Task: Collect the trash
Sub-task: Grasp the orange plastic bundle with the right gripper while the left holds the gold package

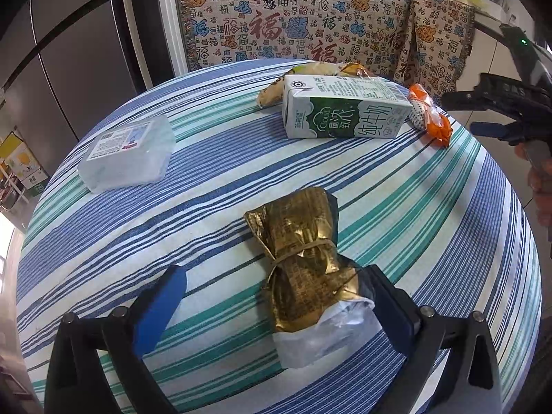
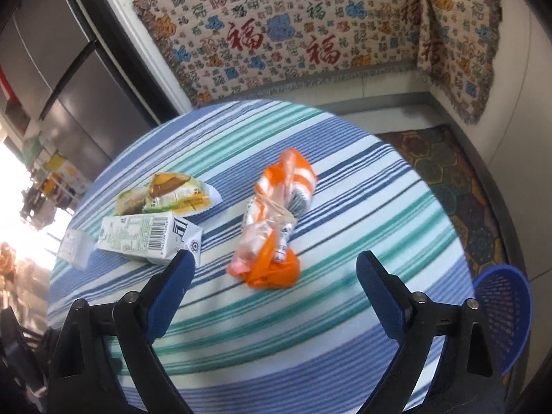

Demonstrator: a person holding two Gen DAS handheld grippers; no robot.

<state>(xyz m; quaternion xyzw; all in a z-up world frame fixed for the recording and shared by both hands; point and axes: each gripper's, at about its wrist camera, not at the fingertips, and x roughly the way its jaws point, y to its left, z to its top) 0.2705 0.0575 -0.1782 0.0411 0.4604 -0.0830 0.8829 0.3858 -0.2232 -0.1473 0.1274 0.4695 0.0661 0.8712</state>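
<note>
The left hand-held gripper [image 1: 276, 296] is hanging low over the striped desk [image 1: 431, 207] with its jaws spread wide, and a crumpled gold foil bag [image 1: 303, 258], tied with a rubber band around its middle, is lying between the two fingers; its lower end seems to be touching the right finger, but the view is too poor there to be sure. Further on the desk a clear plastic box [image 1: 127, 153] is lying to the left, and a green-and-white milk carton [image 1: 341, 110] is lying on its side near the far edge, with a yellow-green snack wrapper [image 2: 169, 193] just behind it. The right hand-held gripper [image 2: 276, 269] is also standing wide open and is holding nothing; an orange-and-white plastic wrapper [image 2: 276, 214], bound with a rubber band, is lying on the desk just in front of its fingers. A blue mesh basket [image 2: 503, 314] is standing on the floor beside the desk, at the right.
</note>
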